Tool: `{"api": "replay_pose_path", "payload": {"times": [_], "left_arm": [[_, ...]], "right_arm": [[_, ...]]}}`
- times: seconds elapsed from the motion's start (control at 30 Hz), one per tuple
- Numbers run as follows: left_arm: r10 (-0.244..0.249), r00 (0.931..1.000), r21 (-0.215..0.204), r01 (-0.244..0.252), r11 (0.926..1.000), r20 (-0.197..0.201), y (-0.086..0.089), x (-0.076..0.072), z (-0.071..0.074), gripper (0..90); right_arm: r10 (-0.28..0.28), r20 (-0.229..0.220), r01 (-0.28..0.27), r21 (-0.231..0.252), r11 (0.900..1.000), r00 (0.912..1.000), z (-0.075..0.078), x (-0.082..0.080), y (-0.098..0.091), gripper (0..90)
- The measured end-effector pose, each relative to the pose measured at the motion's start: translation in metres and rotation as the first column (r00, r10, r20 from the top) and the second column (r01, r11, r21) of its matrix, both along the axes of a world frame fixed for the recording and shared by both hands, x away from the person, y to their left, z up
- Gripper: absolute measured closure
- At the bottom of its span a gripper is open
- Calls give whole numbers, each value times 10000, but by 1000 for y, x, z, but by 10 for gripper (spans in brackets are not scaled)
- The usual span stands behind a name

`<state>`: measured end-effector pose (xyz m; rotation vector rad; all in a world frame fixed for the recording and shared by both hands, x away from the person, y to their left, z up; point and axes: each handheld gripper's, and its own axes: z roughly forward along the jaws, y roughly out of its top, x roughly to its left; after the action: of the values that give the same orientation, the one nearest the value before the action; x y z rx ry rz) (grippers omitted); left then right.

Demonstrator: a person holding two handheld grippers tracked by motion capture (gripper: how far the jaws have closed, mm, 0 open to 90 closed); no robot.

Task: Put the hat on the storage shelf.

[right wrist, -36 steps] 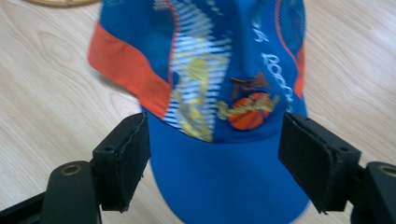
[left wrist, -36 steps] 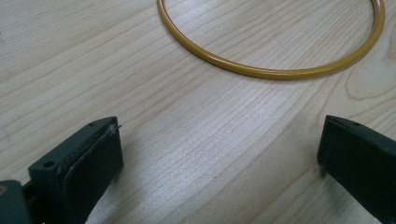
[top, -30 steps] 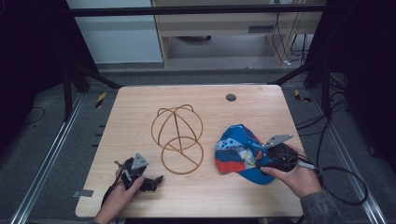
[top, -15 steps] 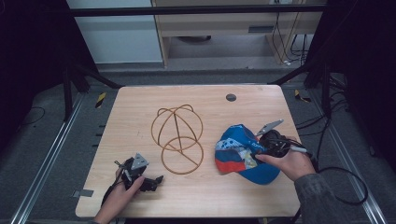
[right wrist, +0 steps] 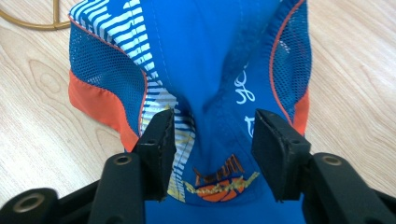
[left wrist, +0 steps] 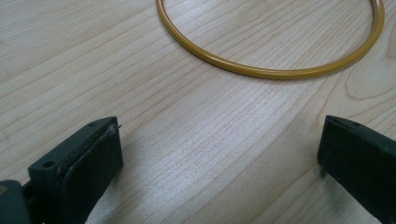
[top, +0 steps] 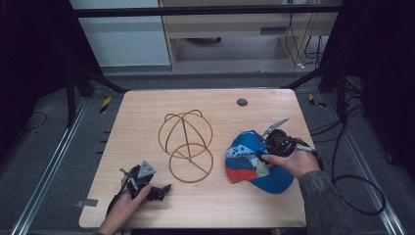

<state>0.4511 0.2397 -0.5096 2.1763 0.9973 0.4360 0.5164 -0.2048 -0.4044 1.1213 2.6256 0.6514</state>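
Pale wood is covering the table, which is sitting on a grey floor with a cabinet standing beyond it. A brass-coloured wire frame is resting mid-table. Right of the frame, a blue cap is lying crumpled, and the right gripper is straddling its fabric with jaws partly apart, not yet pinching. Left of the frame, the left gripper is lying wide apart over bare wood, holding nothing.
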Motion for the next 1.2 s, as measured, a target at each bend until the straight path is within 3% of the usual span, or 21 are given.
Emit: {"api": "replay_pose_path", "payload": {"times": [0.2, 0.57, 0.93, 1.17, 1.2], "left_arm": [[2, 10000, 0, -2, 10000, -1, 0, 0, 0, 0], [6, 10000, 23, -6, 10000, -9, 0, 0, 0, 0], [16, 10000, 24, -16, 10000, -7, 0, 0, 0, 0], [16, 10000, 22, -16, 10000, -8, 0, 0, 0, 0], [19, 10000, 34, -19, 10000, 1, 0, 0, 0, 0]], "right_arm": [[130, -283, -132, -91, 9999, 9995, -6, 6, 4, 575], [358, -621, -360, -26, 9993, 9974, -10, 9, 6, 866], [542, -664, -539, 73, 9985, 9963, 3, 6, 3, 900], [630, -379, -620, 278, 9977, 9973, 21, 4, 0, 900], [677, -223, -670, 327, 9972, 9975, 31, 2, 0, 900]]}}
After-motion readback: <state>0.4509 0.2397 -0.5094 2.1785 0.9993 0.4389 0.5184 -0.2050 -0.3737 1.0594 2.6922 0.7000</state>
